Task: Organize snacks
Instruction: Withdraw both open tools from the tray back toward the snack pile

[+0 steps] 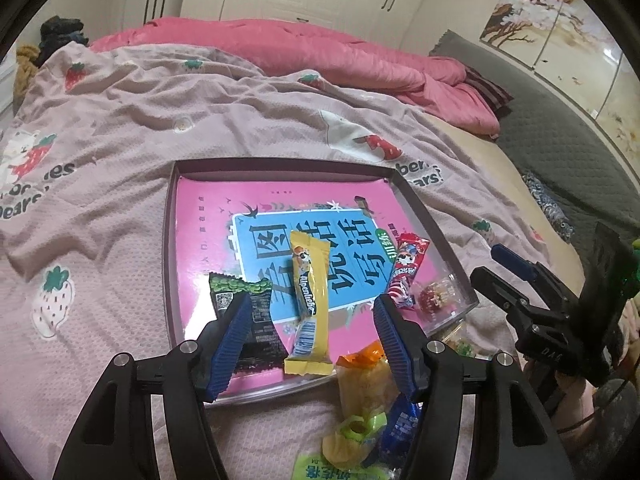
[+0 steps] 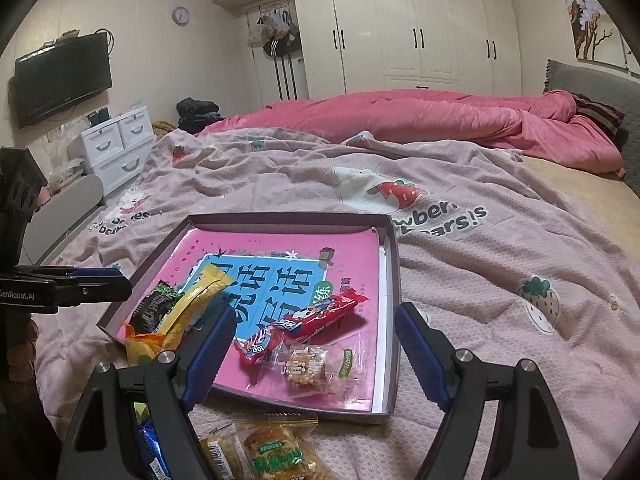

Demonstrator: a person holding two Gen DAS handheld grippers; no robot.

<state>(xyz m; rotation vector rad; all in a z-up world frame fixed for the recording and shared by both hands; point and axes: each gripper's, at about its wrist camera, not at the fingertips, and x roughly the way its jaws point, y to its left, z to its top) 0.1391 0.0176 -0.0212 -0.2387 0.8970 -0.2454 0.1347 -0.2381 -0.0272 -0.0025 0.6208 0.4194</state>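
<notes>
**Both claws empty above the snack box**

The left claw [image 1: 312,332] and right claw [image 2: 316,352] both gape, gripping nothing. The yellow candy stick [image 1: 310,300] and red candy stick [image 2: 304,324] lie inside the shallow box [image 2: 394,280] on the bed [image 2: 500,260].

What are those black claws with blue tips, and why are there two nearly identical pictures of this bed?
They are hand-held grippers: a person carries one in each hand, each with its own wide-angle camera looking along its fingers. One picture comes from the left gripper, the other from the right gripper. Both stand open and hold nothing. On the strawberry blanket lies a shallow box with a pink book inside. On the book rest a yellow candy stick, a dark packet, a red wrapper and a clear cookie pack. More snacks wait outside the box.
</notes>
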